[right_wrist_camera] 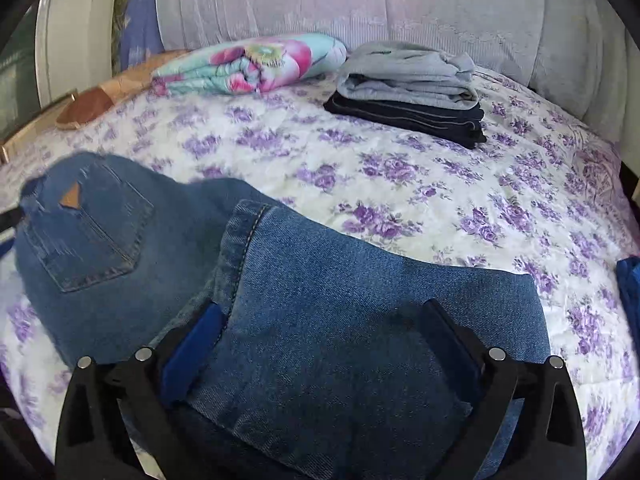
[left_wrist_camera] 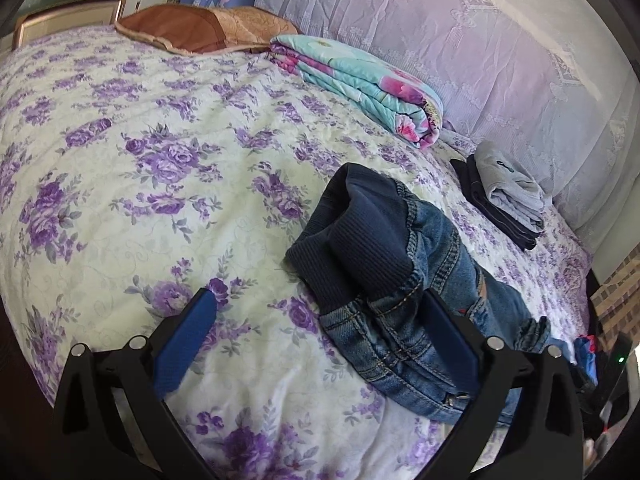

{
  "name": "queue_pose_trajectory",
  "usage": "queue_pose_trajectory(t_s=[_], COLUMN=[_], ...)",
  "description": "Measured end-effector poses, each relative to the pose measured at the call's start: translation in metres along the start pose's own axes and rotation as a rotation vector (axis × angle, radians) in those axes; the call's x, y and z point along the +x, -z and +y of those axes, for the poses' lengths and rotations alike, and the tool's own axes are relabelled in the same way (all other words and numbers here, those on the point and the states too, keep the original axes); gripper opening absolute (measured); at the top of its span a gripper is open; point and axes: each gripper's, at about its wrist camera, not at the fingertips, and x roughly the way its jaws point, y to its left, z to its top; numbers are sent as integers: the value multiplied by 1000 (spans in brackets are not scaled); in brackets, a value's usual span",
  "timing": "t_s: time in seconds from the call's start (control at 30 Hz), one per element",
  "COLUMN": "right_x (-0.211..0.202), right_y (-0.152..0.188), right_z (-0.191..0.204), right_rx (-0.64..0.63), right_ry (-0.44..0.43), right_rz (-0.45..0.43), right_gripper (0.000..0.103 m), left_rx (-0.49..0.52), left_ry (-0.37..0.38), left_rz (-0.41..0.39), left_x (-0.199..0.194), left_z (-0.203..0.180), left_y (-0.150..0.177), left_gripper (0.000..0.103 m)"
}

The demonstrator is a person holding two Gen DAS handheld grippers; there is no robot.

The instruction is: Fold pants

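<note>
Nearest the right wrist camera lay the jeans (right_wrist_camera: 320,320), a folded denim leg spread flat between the two fingers of the right claw (right_wrist_camera: 324,326); the jaws stood wide, the blue pads apart from each other with the cloth running under and between them, and neither pad pressed the denim; the left pad (right_wrist_camera: 192,344) sat just at the stitched hem edge. To the left of that leg the seat of the jeans rested on the bed, its back pocket (right_wrist_camera: 88,232) showing a small brown triangular patch. In the left wrist view the left claw (left_wrist_camera: 316,320) also stood wide; its left pad (left_wrist_camera: 188,344) hung over bare bedspread, while its right pad (left_wrist_camera: 448,344) lay against the denim near the waist; whether it touched could not be told. The dark ribbed waistband (left_wrist_camera: 352,236) of the jeans bunched up just beyond those fingers. All of this rested on the bedspread (left_wrist_camera: 160,208), white with purple roses. Farther back, near the headboard side, a small pile of folded clothes (right_wrist_camera: 412,88) sat on the bed, a grey garment on top of dark ones; beside it lay a folded quilt (right_wrist_camera: 248,64) in turquoise and pink. Beyond the quilt a brown cushion (left_wrist_camera: 200,28) rested near the bed's far corner, with a framed panel (left_wrist_camera: 64,20) just behind it; a pale lace cover (left_wrist_camera: 480,60) draped the backdrop at the far edge.
</note>
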Motion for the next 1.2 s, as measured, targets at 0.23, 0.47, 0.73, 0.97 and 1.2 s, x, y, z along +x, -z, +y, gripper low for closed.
queue_pose_trajectory(t_s=[0.23,0.47,0.73,0.97,1.2], right_x=[-6,-3,-4,-3,-4], right_y=[2,2,2,2,1], right_z=[-11,-11,-12,-12,-13], right_rx=[46,57,62,64,65], right_ry=[-45,-64,-69,-70,-70], right_rz=[-27,-29,-31,-30,-32], right_gripper=[99,99,99,99,99], left_rx=[-85,-127,-171,-174,-160], left_ry=[162,227,353,303,311], left_rz=[104,183,172,161,142], left_x=[4,25,31,32,27], left_z=[0,0,0,15,16], left_y=[-15,-25,-28,-28,-29], left_gripper=[98,98,97,61,49])
